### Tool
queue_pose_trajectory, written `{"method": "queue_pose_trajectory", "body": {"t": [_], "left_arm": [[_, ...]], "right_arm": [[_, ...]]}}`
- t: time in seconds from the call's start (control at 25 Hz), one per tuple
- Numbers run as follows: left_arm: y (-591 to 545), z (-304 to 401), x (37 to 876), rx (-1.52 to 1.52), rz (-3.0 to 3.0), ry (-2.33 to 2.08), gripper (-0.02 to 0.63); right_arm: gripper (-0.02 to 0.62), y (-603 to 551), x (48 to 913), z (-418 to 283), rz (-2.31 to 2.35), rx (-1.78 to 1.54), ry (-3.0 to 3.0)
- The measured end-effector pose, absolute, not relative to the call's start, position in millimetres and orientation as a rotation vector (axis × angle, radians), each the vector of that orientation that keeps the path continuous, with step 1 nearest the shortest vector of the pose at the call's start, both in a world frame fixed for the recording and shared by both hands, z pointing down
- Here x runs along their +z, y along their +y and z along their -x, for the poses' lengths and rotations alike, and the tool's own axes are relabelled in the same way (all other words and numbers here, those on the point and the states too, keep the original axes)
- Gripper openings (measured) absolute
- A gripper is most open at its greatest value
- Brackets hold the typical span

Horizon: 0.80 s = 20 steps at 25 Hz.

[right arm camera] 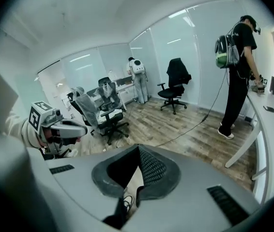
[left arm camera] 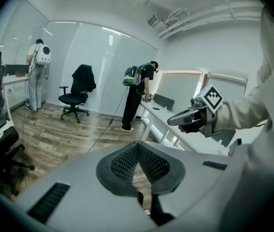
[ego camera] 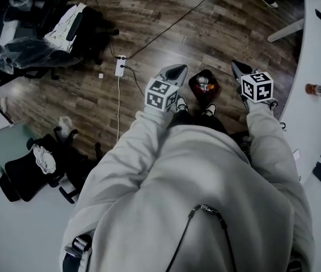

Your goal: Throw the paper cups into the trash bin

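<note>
Grey left tool (ego camera: 174,72) and right tool (ego camera: 240,69): both pressed together, nothing held. Dark round trash bin (ego camera: 192,84) sits on the wood floor (ego camera: 166,16) between them. Pale bits inside are likely the paper cups (ego camera: 205,84). No cups are visible elsewhere, so the task looks done.

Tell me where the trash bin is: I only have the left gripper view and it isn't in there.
Observer: The head view has it. The trash bin stands on the floor just ahead of the person's shoes, between the left gripper and the right gripper in the picture.
Operator: Anything inside?
Observer: Yes, pale and orange bits, but they are too small to tell whether they are cups.
Operator: Is the right gripper carrying a cup?
Observer: No. The right gripper view shows its fingers shut with nothing between them.
</note>
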<state>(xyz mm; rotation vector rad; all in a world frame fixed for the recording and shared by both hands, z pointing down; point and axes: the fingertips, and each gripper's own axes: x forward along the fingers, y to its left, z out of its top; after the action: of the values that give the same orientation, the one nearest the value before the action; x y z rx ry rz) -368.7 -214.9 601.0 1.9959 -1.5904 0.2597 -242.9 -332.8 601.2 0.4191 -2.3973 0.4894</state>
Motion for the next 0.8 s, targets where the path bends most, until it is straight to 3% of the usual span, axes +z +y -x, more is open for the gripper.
{"method": "queue_pose_trajectory", "body": {"t": [0.8], "left_arm": [[-242.5,406.7,489.2,0.183,-2.257,-1.668,0.002]], "right_arm": [[0.018,-336.3,481.5,273.8,-0.565,0.314,-2.571]]}}
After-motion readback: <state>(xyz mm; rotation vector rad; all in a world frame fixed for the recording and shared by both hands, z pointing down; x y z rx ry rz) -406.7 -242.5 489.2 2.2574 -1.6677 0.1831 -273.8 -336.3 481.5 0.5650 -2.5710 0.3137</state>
